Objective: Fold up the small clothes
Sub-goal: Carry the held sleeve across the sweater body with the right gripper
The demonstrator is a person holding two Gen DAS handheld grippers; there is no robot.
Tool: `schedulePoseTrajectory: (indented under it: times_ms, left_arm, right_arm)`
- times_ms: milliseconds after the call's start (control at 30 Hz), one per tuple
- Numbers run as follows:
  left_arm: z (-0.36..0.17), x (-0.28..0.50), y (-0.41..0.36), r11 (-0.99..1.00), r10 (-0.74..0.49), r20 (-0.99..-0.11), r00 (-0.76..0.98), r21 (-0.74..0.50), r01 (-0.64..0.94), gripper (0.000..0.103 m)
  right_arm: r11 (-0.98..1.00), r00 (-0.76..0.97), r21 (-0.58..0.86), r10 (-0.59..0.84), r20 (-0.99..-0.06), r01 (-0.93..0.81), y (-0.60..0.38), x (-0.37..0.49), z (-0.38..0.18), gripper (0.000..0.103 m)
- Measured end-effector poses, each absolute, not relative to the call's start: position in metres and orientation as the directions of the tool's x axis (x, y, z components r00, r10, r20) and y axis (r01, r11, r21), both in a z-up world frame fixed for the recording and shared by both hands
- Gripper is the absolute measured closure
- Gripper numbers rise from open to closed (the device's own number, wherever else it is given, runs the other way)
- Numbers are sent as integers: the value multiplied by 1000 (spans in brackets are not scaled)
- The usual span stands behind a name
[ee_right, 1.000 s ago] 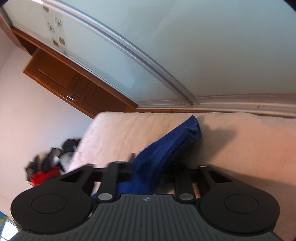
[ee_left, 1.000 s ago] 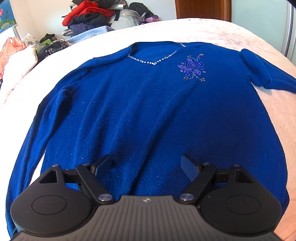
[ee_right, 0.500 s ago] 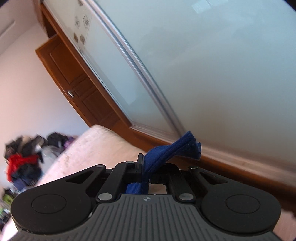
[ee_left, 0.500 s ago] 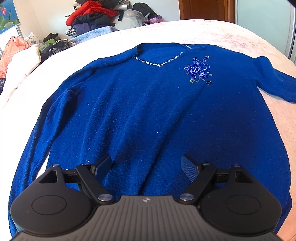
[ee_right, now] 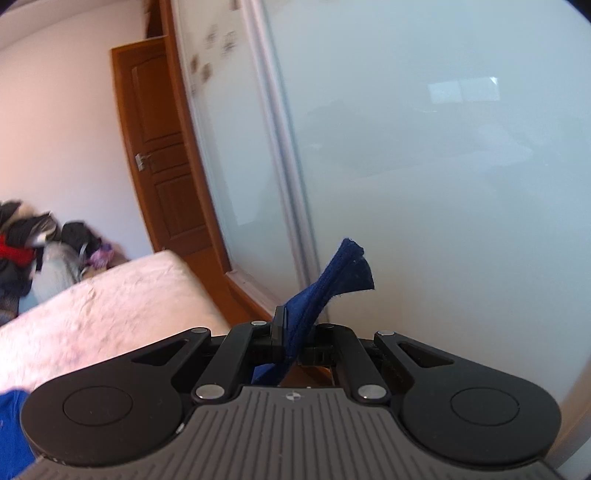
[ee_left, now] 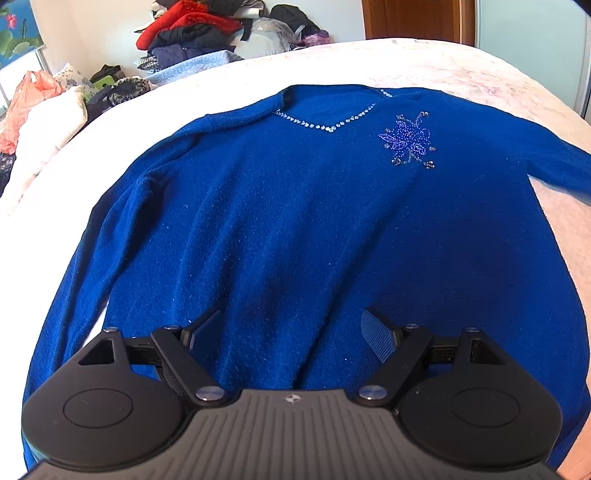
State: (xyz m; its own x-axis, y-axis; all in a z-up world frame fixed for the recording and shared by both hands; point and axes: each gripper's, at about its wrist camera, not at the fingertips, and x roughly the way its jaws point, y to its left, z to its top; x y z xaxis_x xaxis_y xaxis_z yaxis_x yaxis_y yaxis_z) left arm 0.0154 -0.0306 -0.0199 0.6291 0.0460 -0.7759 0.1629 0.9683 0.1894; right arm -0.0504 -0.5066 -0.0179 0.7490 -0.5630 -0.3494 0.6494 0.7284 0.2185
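A royal-blue sweater [ee_left: 295, 229] with a rhinestone V-neck and a beaded flower lies face up on the bed [ee_left: 461, 70]. My left gripper [ee_left: 291, 328] hangs open over the sweater's lower middle, with nothing between its fingers. In the right wrist view my right gripper [ee_right: 293, 328] is shut on the cuff end of the sweater's sleeve [ee_right: 332, 277], which sticks up past the fingertips, lifted off the bed. The sweater's right sleeve [ee_left: 554, 162] runs off the right edge of the left wrist view.
A heap of clothes [ee_left: 199, 33] is piled beyond the bed's far left corner, with an orange bag [ee_left: 22, 107] at the left. A wooden door [ee_right: 162, 155] and frosted sliding wardrobe panels [ee_right: 424, 147] stand along the bed's right side.
The right gripper has risen with the sleeve cuff and rolled, so the wardrobe and door now stand nearly upright in its view. The left gripper has barely shifted; the sweater's right sleeve has been pulled straighter.
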Motion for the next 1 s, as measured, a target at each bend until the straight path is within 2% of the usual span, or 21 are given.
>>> schedulePoseTrajectory:
  times_ms: [200, 400, 533, 633, 867, 1000]
  left_arm:
    - [-11, 53, -11, 959, 68, -740, 669, 233, 160, 21]
    - [-14, 135, 25, 962, 153, -734, 662, 265, 72, 21]
    - [-26, 191, 36, 957, 185, -745, 641, 284, 54, 20]
    - [-27, 223, 36, 955, 172, -731, 661, 289, 71, 19]
    - [-29, 301, 44, 944, 262, -673, 692, 327, -39, 19]
    - [-32, 329, 56, 962, 244, -690, 681, 258, -84, 19]
  right_arm:
    - [822, 849, 283, -389, -357, 495, -449, -19, -23, 95]
    - [930, 928, 204, -243, -283, 306, -379, 19, 5, 95]
    - [954, 951, 201, -167, -261, 223, -355, 39, 23, 95]
    - [957, 952, 212, -136, -275, 197, -346, 53, 27, 93]
    - [962, 933, 190, -123, -339, 196, -340, 55, 13, 93]
    - [961, 922, 181, -134, -363, 210, -342, 58, 2, 93]
